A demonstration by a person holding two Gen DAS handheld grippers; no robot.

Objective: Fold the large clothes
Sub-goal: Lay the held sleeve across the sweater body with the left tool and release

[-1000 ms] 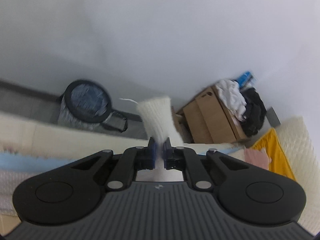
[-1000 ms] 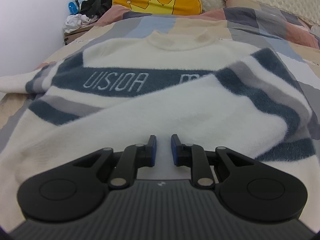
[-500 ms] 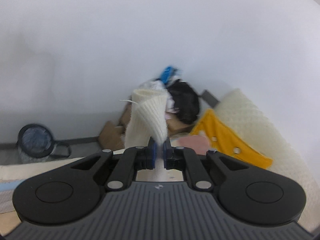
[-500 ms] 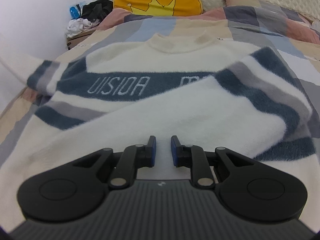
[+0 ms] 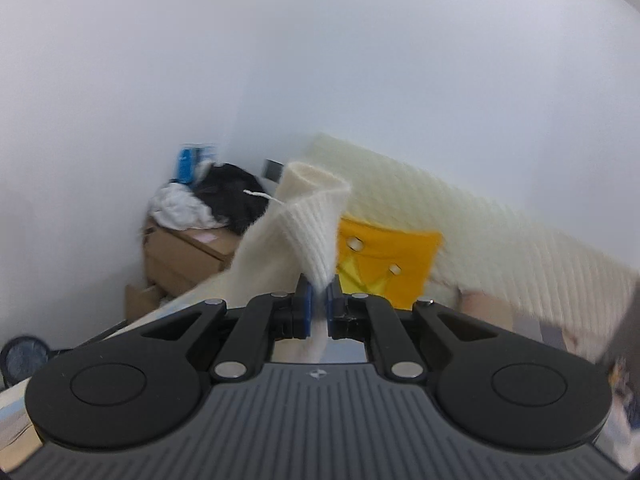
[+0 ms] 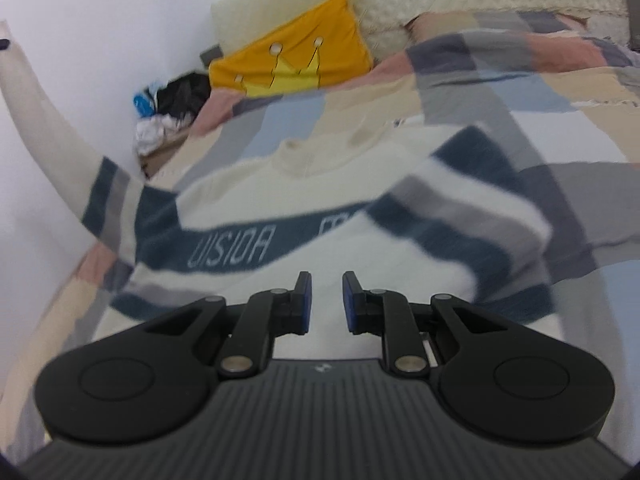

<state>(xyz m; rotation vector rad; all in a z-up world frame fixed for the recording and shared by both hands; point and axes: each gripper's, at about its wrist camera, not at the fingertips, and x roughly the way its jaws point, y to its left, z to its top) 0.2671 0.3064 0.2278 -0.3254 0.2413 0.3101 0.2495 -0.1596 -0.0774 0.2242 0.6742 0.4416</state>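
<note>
One cream sweater (image 6: 304,216), navy-grey stripes, sleeve (image 5: 304,220) lifted

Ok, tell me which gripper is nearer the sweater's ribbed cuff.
Left. The left gripper is shut on the ribbed cuff, holding that sleeve up. The right gripper hovers open over the sweater body, well away from it.

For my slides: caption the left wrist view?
Left gripper shut on cream sweater cuff, lifted before yellow pillow.

White wall (image 5: 280,60); cream quilted headboard (image 5: 460,220); patchwork bed (image 6: 520,92); cardboard boxes (image 5: 180,256) in corner.
</note>
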